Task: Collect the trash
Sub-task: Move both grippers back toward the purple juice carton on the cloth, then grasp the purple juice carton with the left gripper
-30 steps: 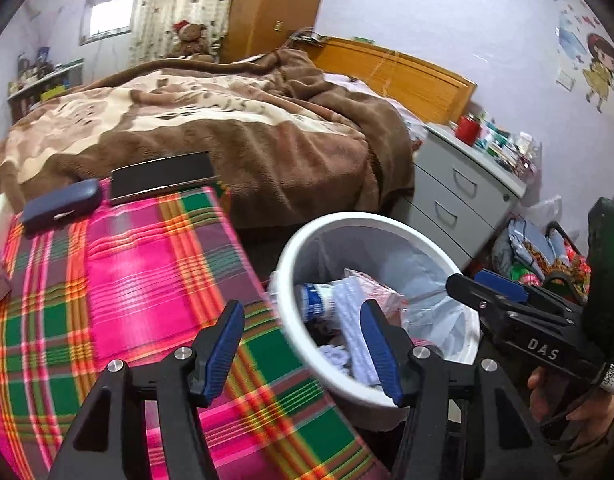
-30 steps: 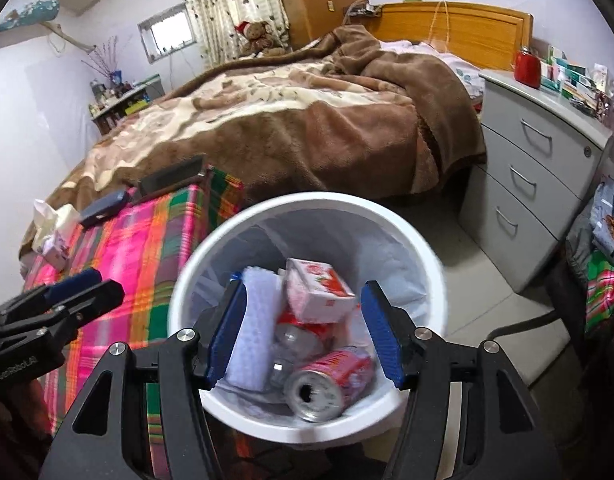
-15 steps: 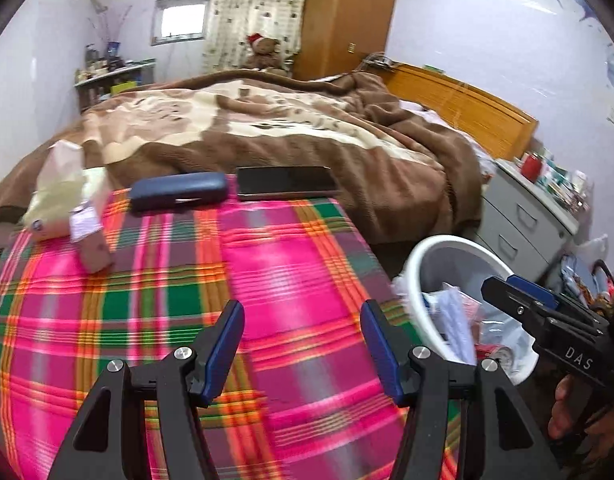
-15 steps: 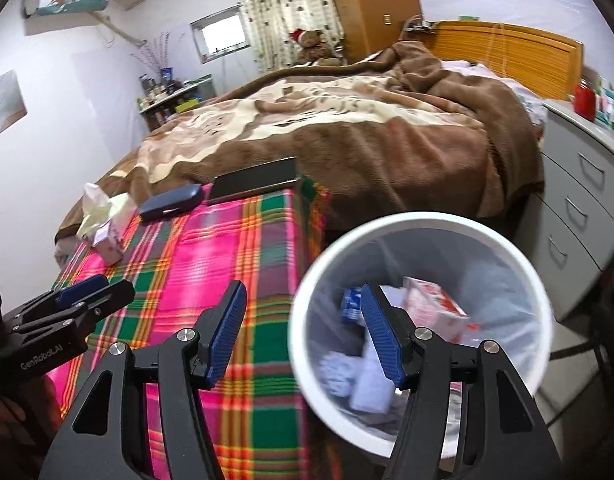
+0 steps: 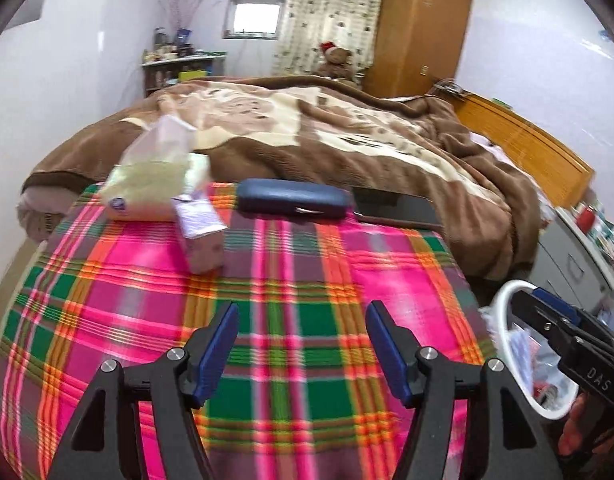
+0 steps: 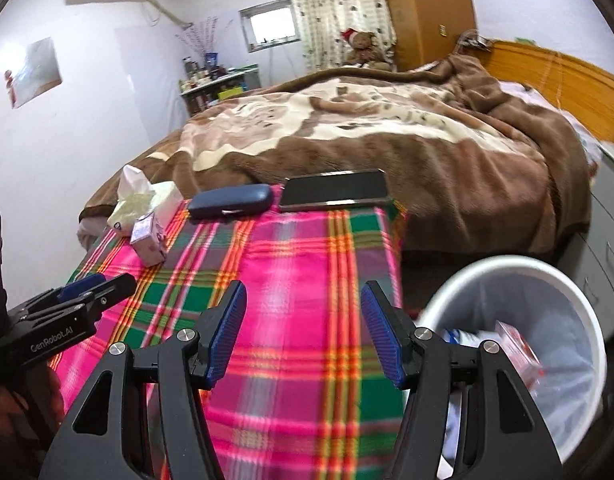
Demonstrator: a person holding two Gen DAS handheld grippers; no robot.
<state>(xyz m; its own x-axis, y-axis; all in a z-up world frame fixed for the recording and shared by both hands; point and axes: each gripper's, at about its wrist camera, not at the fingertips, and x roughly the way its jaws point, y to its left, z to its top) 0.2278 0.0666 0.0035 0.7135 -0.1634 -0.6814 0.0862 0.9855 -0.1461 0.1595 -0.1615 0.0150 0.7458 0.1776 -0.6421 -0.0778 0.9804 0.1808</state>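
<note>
A: Left to right over the plaid counter [image 5: 291, 280]. At the far left edge lies the tissue pack [image 5: 147, 188], and just in front of it, touching or nearly so, stands the small pink carton [image 5: 201, 236].

B: Upright, that carton, on a pink stripe of the cloth. And the left claw [image 5: 301, 344]?

A: It hangs above the cloth, blue pads apart, and the jaws have just been opening, with only plaid showing between them.

B: Further along the back edge?

A: The dark blue case [image 5: 293, 202] lies flat, and beside it on its right the black tablet [image 6: 333, 190], both against the brown blanket [image 6: 387, 136] of the bed.

B: Now the right claw [image 6: 303, 334].

A: Jaws wide, empty too, pointing down at the pink and green cloth, near the counter's right edge.

B: And the bin?

A: The white trash bin [image 6: 507, 264] stands on the floor off the counter's right edge, lined with a bag. Inside, a red and white carton [image 6: 519, 344] leans near the rim, with something blue and white beside it, too blurred to name.

B: Both claws apart from the pink carton, then.

A: Well apart.
</note>
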